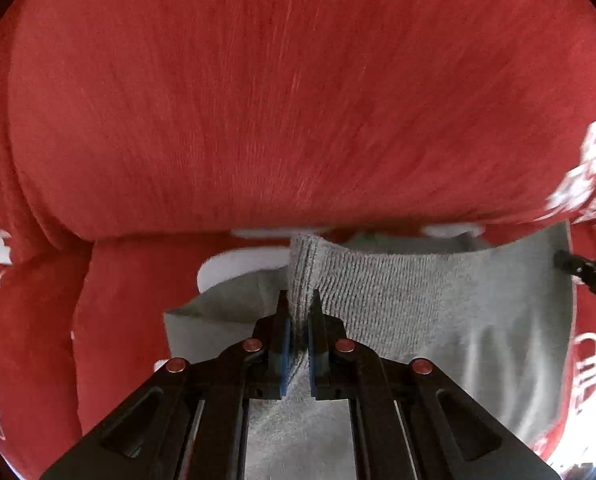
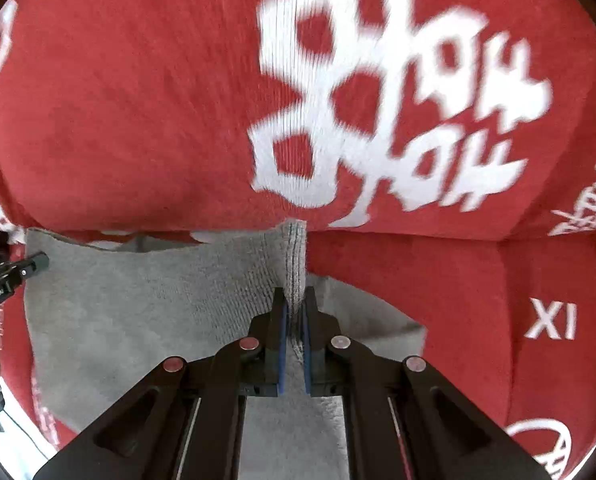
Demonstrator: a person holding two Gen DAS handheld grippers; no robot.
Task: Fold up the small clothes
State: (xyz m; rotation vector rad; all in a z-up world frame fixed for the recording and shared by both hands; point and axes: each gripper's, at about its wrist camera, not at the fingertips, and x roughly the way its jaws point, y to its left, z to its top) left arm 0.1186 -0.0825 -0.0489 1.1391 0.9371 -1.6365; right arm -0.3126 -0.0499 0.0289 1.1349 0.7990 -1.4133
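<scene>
Both grippers pinched the grey garment

The left gripper [image 1: 300,304] and right gripper [image 2: 296,300] each clamped a ribbed edge of the garment [image 1: 418,312], stretched between them over a red printed cloth [image 1: 258,100].

Both views evenly lit, soft, no glare. Heavy fisheye bowing with dark vignette in the corners. Red cloth [image 1: 298,100] streaked with motion blur across upper frame; white print [image 2: 378,112] smeared. Bottom-centre foreground sharp, faint shadows there.
</scene>
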